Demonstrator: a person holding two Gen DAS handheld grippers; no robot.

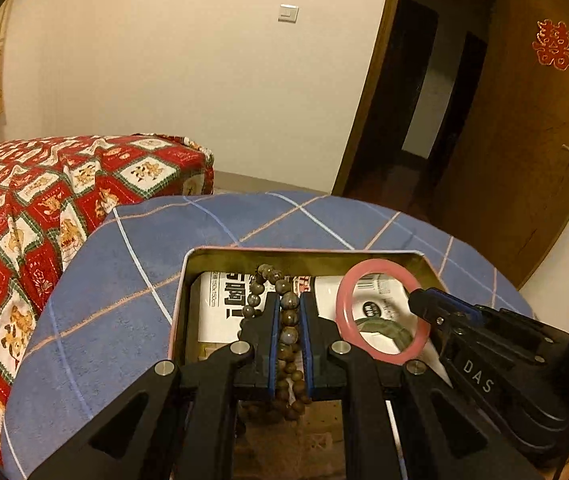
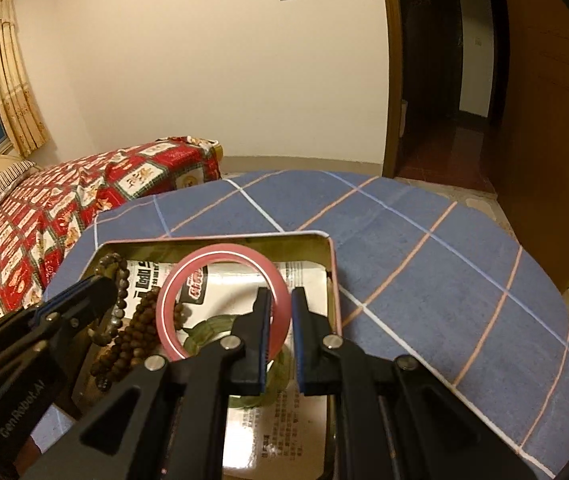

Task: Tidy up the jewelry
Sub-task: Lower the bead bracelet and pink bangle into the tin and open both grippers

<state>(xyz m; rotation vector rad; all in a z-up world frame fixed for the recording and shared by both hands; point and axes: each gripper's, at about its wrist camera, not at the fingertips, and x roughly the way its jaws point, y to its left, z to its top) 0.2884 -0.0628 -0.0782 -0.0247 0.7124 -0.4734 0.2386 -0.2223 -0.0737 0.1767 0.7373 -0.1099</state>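
Two tools work over your tin (image 1: 188,280), lower centre: left tool (image 1: 289,320) clamped on the bead strand (image 1: 286,312), right tool (image 2: 281,312) pinching the pink bangle (image 2: 220,256); careless release tangles beads or chips the bangle.

Glossy metal tin (image 2: 334,276), matt cloth (image 2: 424,248)

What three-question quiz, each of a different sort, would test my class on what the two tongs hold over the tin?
1. True or false: the left tongs are shut on the bead strand.
2. Which piece do the right tongs grip? A) green bangle B) pink bangle C) bead strand
3. Fill in: the green bangle lies inside the ___.

Key: 1 true. 2 B, the pink bangle. 3 the tin, on the blue checked cloth.
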